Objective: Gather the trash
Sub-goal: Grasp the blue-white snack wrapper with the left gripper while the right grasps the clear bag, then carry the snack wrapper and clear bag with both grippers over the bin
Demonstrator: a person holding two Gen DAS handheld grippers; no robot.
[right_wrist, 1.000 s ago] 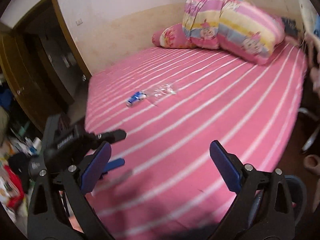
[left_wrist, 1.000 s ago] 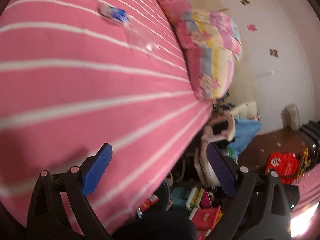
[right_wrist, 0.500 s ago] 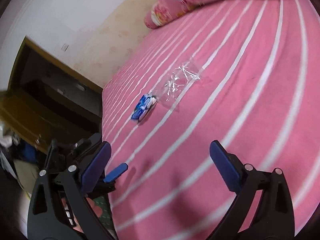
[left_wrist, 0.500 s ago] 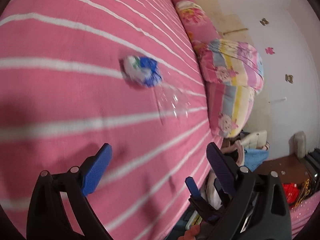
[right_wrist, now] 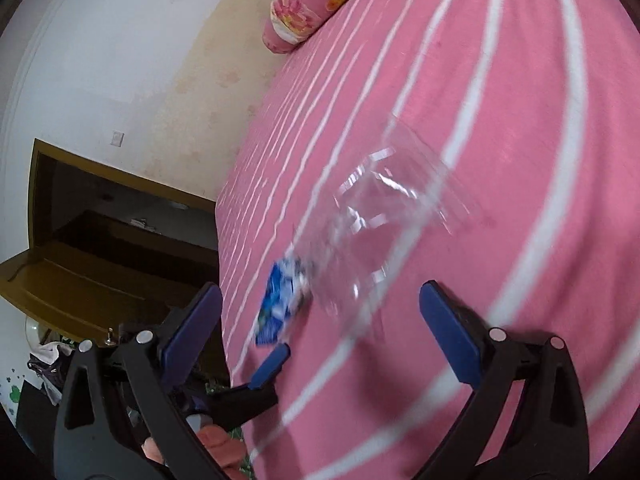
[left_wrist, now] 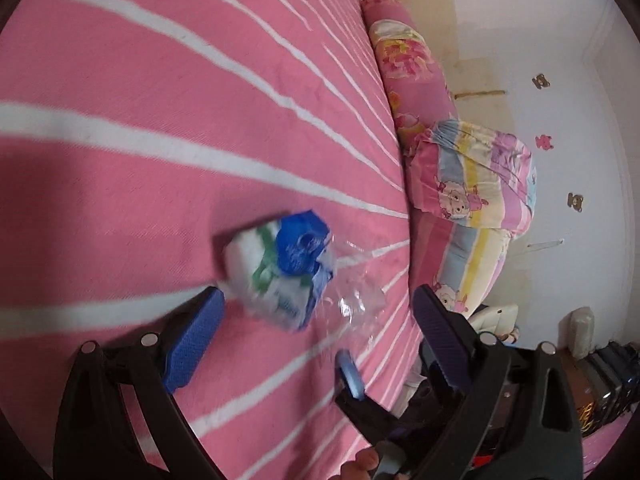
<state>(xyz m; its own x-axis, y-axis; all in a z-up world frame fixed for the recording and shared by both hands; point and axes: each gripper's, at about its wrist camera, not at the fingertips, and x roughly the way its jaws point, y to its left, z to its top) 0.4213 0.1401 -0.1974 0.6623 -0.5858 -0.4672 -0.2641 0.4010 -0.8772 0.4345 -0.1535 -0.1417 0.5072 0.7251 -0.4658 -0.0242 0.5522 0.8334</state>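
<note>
Illumination is soft and diffuse; no source is visible. Both fisheye views show strong barrel distortion, with the stripes of the pink bedspread (left_wrist: 168,80) bowing toward the dark vignetted rim. Motion blur smears the blue-and-white wrapper (left_wrist: 280,272) and the clear plastic wrap (right_wrist: 392,216), which shows glare streaks. A soft shadow lies at 9 o'clock of the wrapper.

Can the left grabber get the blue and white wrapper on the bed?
Probably yes. The left hand-held gripper is open, and the blue and white wrapper lies just ahead on the pink bedsheet, with nothing between. The clear plastic bag touches its far side and might get pinched too.
</note>
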